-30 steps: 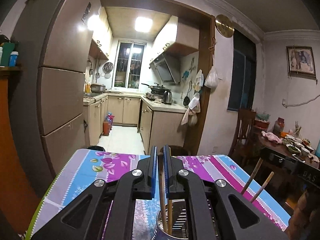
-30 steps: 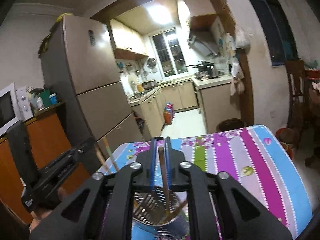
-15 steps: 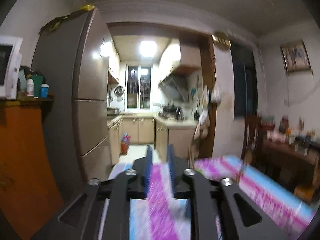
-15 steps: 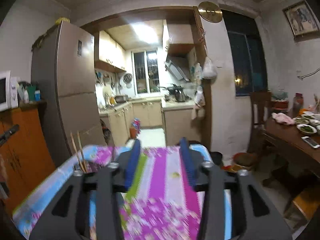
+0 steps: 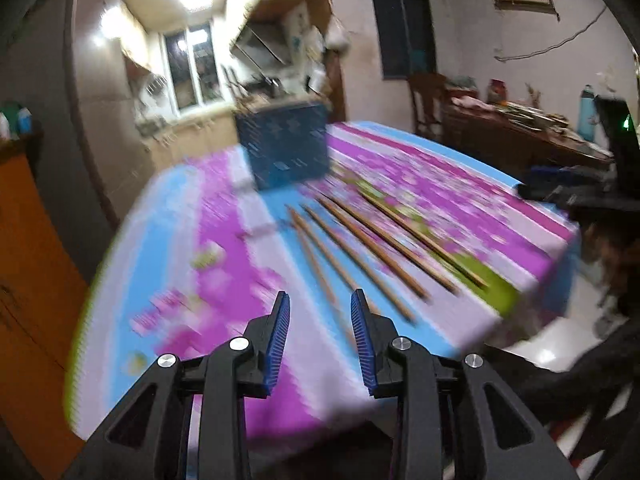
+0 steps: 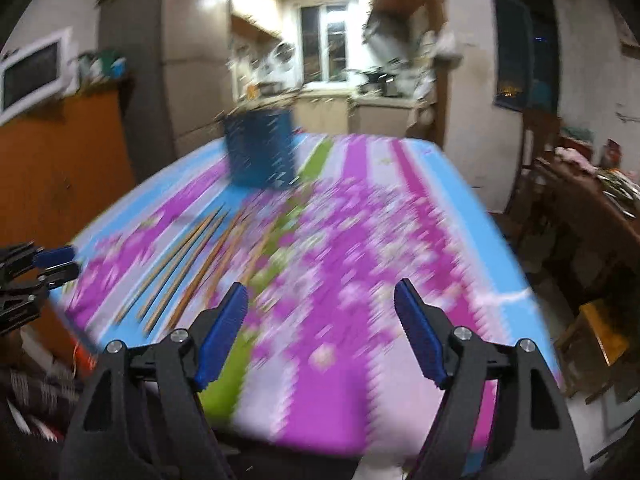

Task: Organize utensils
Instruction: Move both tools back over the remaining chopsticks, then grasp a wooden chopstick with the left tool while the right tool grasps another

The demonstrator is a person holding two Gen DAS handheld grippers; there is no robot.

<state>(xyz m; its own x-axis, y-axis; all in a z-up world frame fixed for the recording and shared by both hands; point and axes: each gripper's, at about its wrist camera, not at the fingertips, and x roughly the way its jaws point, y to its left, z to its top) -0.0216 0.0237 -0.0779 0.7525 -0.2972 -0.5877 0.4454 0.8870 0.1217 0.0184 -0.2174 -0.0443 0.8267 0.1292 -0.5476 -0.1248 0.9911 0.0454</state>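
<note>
Several wooden chopsticks (image 5: 372, 248) lie side by side on the striped purple, blue and green tablecloth (image 5: 224, 248); they also show in the right wrist view (image 6: 188, 252). A utensil holder that looks dark blue (image 5: 285, 146) stands at the far side of the table, with utensils sticking out of it; it also shows in the right wrist view (image 6: 260, 148). My left gripper (image 5: 318, 334) is open and empty above the near table edge, just short of the chopsticks. My right gripper (image 6: 320, 332) is wide open and empty, to the right of the chopsticks. Both views are motion-blurred.
An orange cabinet (image 6: 60, 152) and a fridge (image 6: 188, 40) stand left of the table. A dark wooden side table with dishes (image 5: 520, 128) and a chair (image 5: 424, 96) stand to the right. The kitchen lies beyond.
Both grippers were shut on chopsticks over the holder, then opened and pulled back and up from it. The views now look down on the chopsticks on the cloth.
</note>
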